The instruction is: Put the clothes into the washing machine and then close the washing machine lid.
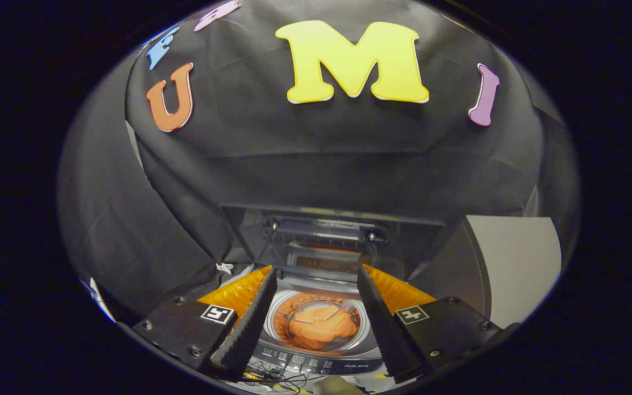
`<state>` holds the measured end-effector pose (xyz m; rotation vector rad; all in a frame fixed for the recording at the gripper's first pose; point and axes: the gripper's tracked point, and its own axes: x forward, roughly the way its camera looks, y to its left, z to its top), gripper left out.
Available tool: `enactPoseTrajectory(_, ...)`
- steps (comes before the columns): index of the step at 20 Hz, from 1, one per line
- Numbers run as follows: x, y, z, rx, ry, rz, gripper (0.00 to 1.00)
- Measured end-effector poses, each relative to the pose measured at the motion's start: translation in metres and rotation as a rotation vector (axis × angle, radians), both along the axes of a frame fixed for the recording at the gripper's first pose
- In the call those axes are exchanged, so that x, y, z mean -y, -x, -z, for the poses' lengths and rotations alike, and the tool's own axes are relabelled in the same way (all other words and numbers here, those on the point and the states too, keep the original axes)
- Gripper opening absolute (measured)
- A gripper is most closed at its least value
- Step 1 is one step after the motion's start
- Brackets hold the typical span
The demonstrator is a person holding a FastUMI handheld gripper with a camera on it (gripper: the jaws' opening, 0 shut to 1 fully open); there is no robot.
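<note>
I have the tongs (316, 323) held above and in front of the washing machine (316, 351), tilted down so I look along the fingers into its open top. The tongs are released, spread wide, nothing between the fingers (250, 323) and nothing touching them; they frame the drum opening from either side without contact. Each finger base carries a small square marker (217, 314). The clothes (320, 325), an orange bundle, lie inside the drum (280, 323), seen in the gap between the fingers and lower than them. The drum wall around the bundle looks orange-tinted too; I cannot tell if that is reflection or more fabric. The lid (324, 247) is up, standing near upright at the back of the machine, beyond the fingertips, with an orange reflection in its glass. The control panel (316, 363) runs along the machine's near edge, just below the drum, between the finger bases. Some thin cables (272, 376) lie near that front edge. A grey panel (513, 263) stands to the right of the machine, apart from it. Black cloth (321, 153) hangs behind everything. Holder's hand is out of my sight, so wrist pose only inferred from the downward look.
</note>
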<state>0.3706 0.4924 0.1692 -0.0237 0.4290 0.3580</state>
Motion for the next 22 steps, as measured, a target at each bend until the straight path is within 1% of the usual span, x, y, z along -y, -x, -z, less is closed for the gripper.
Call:
enactPoseTrajectory(3, -0.004, -0.013, -0.022, 0.032, -0.01, 0.031, 0.93)
enactPoseTrajectory(6, -0.014, -0.032, -0.04, 0.052, -0.027, 0.043, 0.93)
enactPoseTrajectory(8, -0.019, -0.044, -0.048, 0.06, -0.027, 0.047, 0.92)
enactPoseTrajectory(12, -0.028, -0.076, -0.055, 0.068, -0.018, 0.083, 0.93)
enactPoseTrajectory(16, -0.033, -0.108, -0.048, 0.054, -0.006, 0.126, 0.93)
enactPoseTrajectory(19, -0.032, -0.127, -0.031, 0.019, -0.003, 0.18, 0.93)
enactPoseTrajectory(22, -0.03, -0.138, -0.007, -0.009, 0.003, 0.204, 0.93)
